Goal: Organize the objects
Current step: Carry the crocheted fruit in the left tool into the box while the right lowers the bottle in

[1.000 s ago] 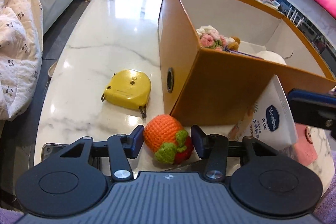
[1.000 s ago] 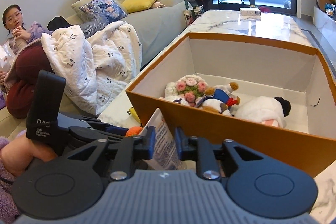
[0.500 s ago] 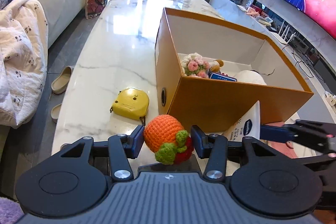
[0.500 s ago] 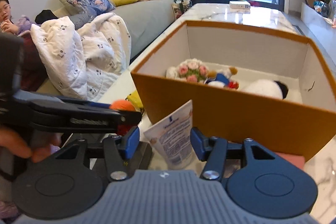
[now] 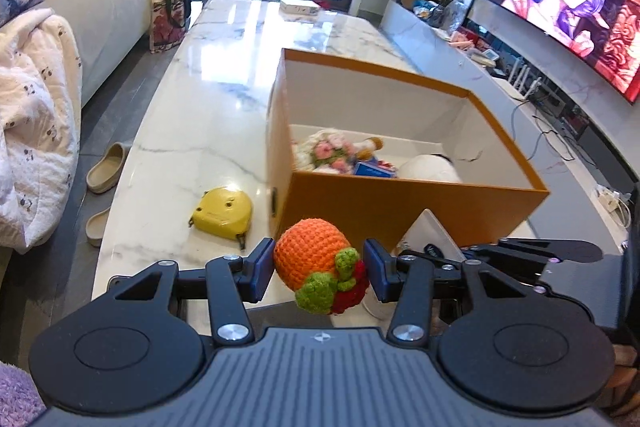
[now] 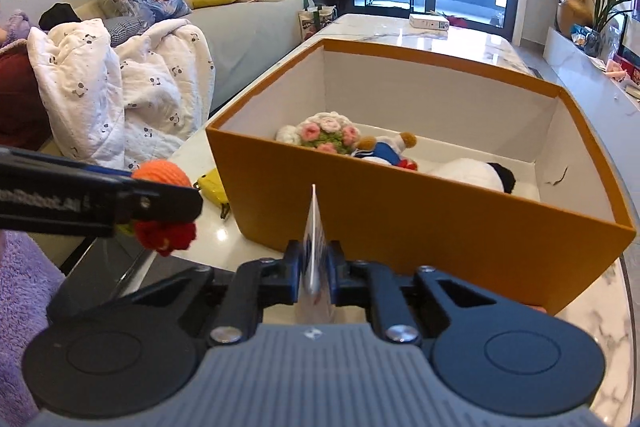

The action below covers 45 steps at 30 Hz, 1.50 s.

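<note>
My left gripper (image 5: 318,269) is shut on a crocheted orange fruit (image 5: 312,251) with green and red trim, held above the marble table's near end. In front of it stands an open orange box (image 5: 400,211) that holds several soft toys (image 5: 336,151). My right gripper (image 6: 314,263) is closing its jaws on a white cream tube (image 6: 316,223), seen edge-on, and its pads press on the tube's flat sides. The tube (image 5: 430,231) stands just before the box's near wall (image 6: 400,223). The orange fruit (image 6: 162,175) hangs to the tube's left.
A yellow tape measure (image 5: 222,213) lies on the marble table (image 5: 192,131) left of the box. A small white carton (image 5: 300,7) sits at the far end. A sofa with a white blanket (image 6: 120,95) runs along the left; slippers (image 5: 106,167) lie on the floor.
My left gripper has risen with the orange fruit, so more of the box's inside shows. My right jaws spread wide around the tube, then closed on it edge-on.
</note>
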### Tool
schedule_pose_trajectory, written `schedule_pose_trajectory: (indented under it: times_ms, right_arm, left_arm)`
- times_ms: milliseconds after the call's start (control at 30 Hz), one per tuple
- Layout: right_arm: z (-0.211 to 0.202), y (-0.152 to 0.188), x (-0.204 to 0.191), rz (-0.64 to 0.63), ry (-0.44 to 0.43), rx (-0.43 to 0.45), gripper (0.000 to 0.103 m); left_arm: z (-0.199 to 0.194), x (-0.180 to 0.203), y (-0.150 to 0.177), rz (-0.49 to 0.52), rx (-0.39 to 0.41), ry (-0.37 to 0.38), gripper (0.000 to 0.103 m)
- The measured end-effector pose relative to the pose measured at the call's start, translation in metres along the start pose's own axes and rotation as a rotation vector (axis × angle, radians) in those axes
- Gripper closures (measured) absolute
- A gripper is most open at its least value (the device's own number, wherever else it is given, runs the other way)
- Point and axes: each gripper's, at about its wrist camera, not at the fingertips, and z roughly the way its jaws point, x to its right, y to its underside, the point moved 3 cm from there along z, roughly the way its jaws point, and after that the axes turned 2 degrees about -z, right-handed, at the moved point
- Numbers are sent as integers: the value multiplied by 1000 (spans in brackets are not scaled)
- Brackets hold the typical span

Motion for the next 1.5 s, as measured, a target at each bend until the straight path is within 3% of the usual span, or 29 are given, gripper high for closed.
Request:
schedule_pose_trajectory:
  times_ms: [233,400,633,933,1100,1500]
  right_arm:
    - [-47,-12,23,36,-104,53,90]
    - [-99,-32,53,81,-152,137,90]
    - [-132,-57,108,129,-21,223,90]
    - [-84,-81,168,182,70,175,90]
    - [-45,-83,185,176,66,103,90]
    - [22,-80,181,-29,-2,-91,90]
  left_arm:
    - [-22,25,-13,37,42,78,48]
    - [-27,44,-32,75,82,129,48]
    - [-2,68,-63,133,73,200,48]
    - [68,79,-100,146,-26,252,48]
    - [113,80,-109,153,-106,256,48]
    - [169,78,-110,186,-220,259,48]
